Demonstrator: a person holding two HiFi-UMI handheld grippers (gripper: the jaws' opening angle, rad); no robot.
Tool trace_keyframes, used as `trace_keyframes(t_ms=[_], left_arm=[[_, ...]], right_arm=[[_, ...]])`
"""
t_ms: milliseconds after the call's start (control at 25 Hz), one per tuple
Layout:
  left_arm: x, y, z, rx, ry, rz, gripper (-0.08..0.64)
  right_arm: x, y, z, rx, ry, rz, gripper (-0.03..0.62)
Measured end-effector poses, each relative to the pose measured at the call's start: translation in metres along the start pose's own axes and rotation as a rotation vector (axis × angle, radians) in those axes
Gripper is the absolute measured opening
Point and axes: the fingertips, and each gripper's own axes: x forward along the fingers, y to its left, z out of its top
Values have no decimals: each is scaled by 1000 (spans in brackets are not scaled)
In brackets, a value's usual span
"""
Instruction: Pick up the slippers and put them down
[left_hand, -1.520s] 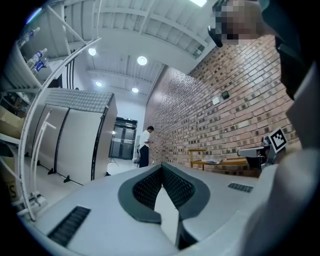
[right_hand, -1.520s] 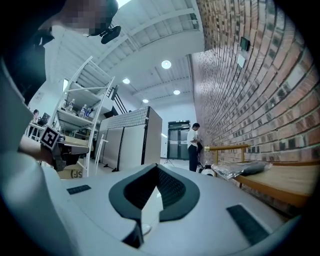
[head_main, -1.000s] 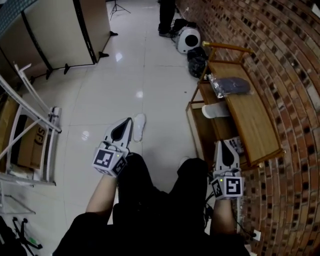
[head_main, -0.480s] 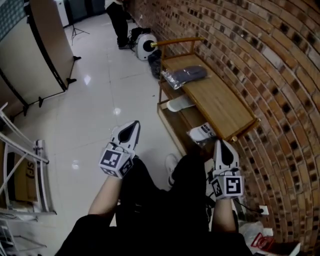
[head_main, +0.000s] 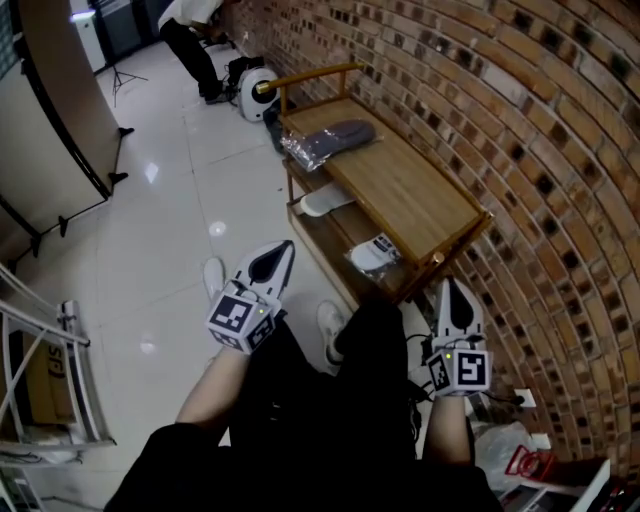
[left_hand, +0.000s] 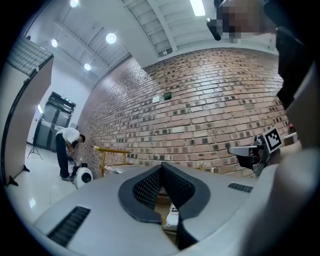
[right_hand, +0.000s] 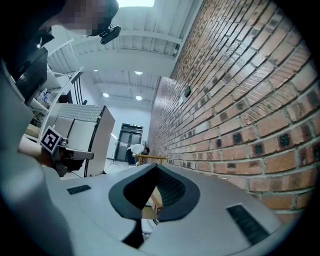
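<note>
1. Holding both tools level in front of our dark-trousered knees, we carry nothing. The left gripper (head_main: 276, 258) has its jaws pressed together at the tips with nothing between them, and the right gripper (head_main: 451, 296) is closed and empty the same way. We judge that this closed, level carry suits approaching the work rather than reaching for it.
2. Just left of the left gripper, a flat white slipper (head_main: 213, 277) lies alone on the glossy pale floor tiles (head_main: 180, 200), well apart from the rack. It is probably the one to pick up. A white shape (head_main: 330, 330) at our knee may be its mate or our own shoe; we cannot tell.
3. Ahead of the right gripper, a two-tier wooden shoe rack (head_main: 420, 195) stands against the red brick wall (head_main: 520, 120), which keeps footwear off the walkway. Its lower tier holds a bagged white pair with dark print (head_main: 374, 256) and, farther along, a loose white slipper (head_main: 322, 201).
4. At the far end of the rack's top lie grey slippers in clear plastic wrapping (head_main: 330, 140).
5. Beyond, a person (head_main: 190, 30) bends beside a round white machine (head_main: 254, 96).
</note>
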Motion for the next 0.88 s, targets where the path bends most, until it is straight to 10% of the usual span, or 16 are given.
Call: trace_keyframes(t_ms=[480, 880], left_arm=[[31, -18, -13, -8, 2, -77, 0], [37, -8, -59, -312, 27, -83, 0]], right_arm=[[-7, -24, -18, 8, 49, -59, 8], [-13, -42, -27, 17, 77, -97, 8]])
